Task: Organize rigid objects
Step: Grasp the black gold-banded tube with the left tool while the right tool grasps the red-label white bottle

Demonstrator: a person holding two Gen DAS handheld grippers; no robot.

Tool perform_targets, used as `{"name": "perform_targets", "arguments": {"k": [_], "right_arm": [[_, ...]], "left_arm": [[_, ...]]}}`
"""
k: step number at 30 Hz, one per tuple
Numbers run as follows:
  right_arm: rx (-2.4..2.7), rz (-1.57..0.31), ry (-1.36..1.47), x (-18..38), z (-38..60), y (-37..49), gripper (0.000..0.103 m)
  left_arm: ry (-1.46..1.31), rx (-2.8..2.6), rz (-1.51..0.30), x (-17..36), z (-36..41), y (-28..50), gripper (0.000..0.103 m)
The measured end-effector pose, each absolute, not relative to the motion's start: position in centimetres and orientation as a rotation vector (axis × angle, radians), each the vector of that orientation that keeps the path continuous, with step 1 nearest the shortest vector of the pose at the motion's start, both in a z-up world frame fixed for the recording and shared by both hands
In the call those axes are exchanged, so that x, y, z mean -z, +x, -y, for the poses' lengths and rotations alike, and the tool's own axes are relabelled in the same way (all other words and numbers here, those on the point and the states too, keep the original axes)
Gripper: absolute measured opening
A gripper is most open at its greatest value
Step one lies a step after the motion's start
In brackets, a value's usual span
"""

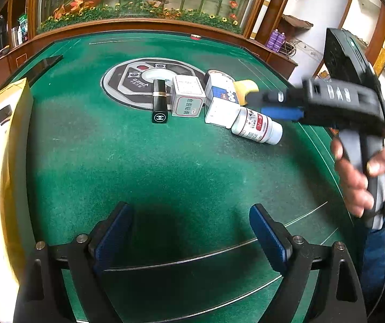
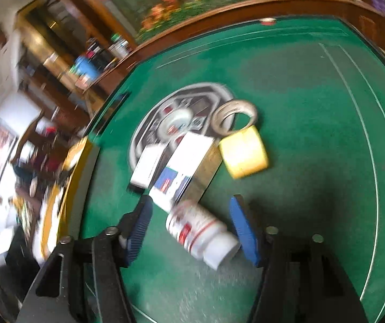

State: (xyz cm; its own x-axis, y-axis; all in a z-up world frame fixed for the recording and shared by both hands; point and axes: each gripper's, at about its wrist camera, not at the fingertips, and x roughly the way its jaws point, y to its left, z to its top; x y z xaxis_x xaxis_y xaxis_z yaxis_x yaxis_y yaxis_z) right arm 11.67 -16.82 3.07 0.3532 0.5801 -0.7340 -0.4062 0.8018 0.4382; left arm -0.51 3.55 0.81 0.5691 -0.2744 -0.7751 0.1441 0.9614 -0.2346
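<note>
Between right tongs (image 2: pixel 189 228): white bottle (image 2: pixel 203 232)

The desk (image 1: pixel 165 167) is covered in green felt marked with thin white lines, edged in brown wood, and a grey and black round panel (image 1: pixel 138 80) is set at its centre. A black lipstick case (image 1: pixel 159 102) with a gold band, a silver-grey box (image 1: pixel 187 95) with a green label, a white box (image 1: pixel 220 102) with a blue patch, a white bottle (image 1: pixel 257 125) with a red-striped label and a yellow tape roll (image 1: pixel 246 90) are noted. Blue pads are fitted on the black fingers (image 1: pixel 113 231).
</note>
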Motion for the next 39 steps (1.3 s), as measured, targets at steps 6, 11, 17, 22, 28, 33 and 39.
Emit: {"name": "perform_targets", "arguments": {"k": [6,11,17,22,28,33,39], "right_arm": [[-0.676,-1.035,-0.032,-1.6,13.9,9.7,0.055],[-0.674,-1.017,-0.058,-2.2,13.6,9.2,0.037],[-0.756,-0.932,0.141,-5.0,16.0,9.1,0.037],[-0.713,-0.918,0.23,-5.6,17.2,9.1,0.038],[-0.697,-0.915,0.321,-6.0,18.2,9.0,0.038],[-0.707,-0.917,0.356,-6.1,18.5,8.7,0.038],[-0.719,-0.925,0.376,-6.1,18.8,8.7,0.038]], "left_arm": [[-0.155,0.248,-0.933,-0.8,-3.6,-0.6,0.092],[-0.146,0.231,-0.933,-0.8,-3.6,-0.7,0.092],[-0.157,0.172,-0.897,-1.9,-4.4,-0.3,0.088],[-0.031,0.091,-0.882,-5.2,-4.4,3.3,0.085],[-0.01,0.093,-0.972,-4.3,-5.1,9.3,0.058],[-0.001,0.125,-1.021,-3.1,-3.8,11.0,0.058],[0.021,0.108,-1.066,-1.7,-3.7,13.6,0.046]]}}
